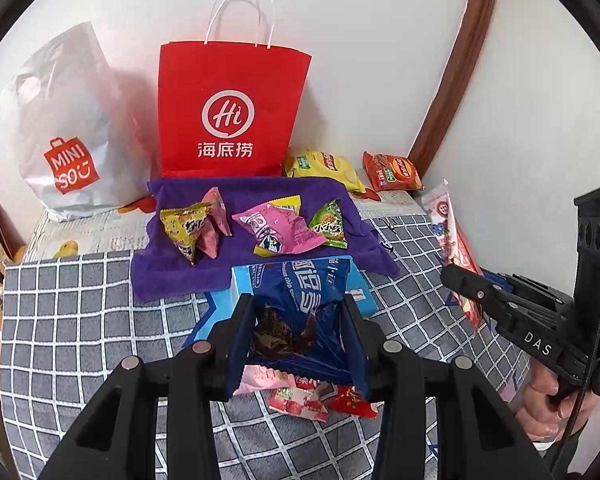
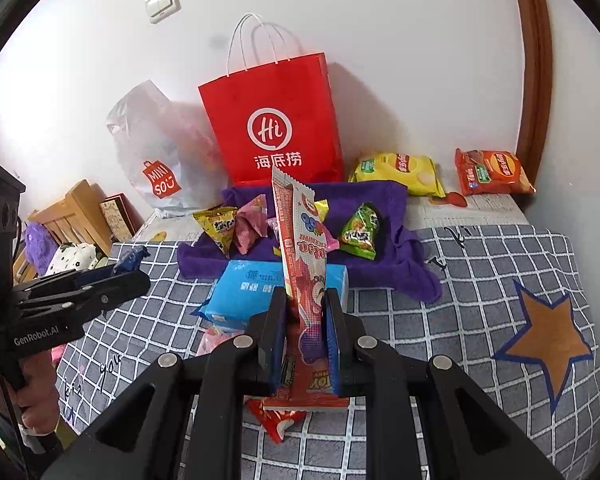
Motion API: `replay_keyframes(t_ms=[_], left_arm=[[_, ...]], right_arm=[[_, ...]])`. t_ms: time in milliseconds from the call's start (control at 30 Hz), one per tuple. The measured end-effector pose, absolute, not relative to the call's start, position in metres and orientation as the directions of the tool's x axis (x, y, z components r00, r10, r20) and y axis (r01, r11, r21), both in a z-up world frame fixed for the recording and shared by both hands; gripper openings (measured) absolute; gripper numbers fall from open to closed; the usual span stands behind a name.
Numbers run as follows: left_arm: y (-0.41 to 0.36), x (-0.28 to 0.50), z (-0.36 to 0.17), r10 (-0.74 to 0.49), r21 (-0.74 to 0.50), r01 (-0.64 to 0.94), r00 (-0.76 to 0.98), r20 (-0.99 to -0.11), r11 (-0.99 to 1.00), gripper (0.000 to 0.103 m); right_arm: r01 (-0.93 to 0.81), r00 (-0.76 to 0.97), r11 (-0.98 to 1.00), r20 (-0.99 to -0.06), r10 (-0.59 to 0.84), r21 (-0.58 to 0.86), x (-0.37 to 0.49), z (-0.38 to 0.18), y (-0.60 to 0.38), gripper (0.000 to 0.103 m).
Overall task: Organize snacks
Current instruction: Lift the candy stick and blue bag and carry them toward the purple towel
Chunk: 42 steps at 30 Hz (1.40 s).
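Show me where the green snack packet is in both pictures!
Left wrist view: the green snack packet lies on the right part of the purple towel, right of centre.
Right wrist view: the same packet lies on the towel, just right of centre.
Shared landmark: the red paper bag stands behind the towel in both.

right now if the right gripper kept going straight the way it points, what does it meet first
Probably the light blue tissue pack lying just ahead of the right gripper, with the purple towel behind it; depth is hard to judge.
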<state>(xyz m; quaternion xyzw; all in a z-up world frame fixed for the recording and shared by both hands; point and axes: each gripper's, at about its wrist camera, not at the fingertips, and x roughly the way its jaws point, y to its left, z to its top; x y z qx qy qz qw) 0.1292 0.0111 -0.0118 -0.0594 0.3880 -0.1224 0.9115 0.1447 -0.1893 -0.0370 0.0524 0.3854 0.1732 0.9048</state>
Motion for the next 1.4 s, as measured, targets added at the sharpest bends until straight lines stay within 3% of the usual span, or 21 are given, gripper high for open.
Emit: replay_keyframes(t_ms=[1400], left_arm=[[0.018,0.164,-0.020,-0.277,-0.207,0.184,0.664,-0.695,0.961,0.040]], right_arm=[[-0.276,0.641,0.943,-0.695,0.326,0.188,0.186,-0.036,-0.161,0.018]])
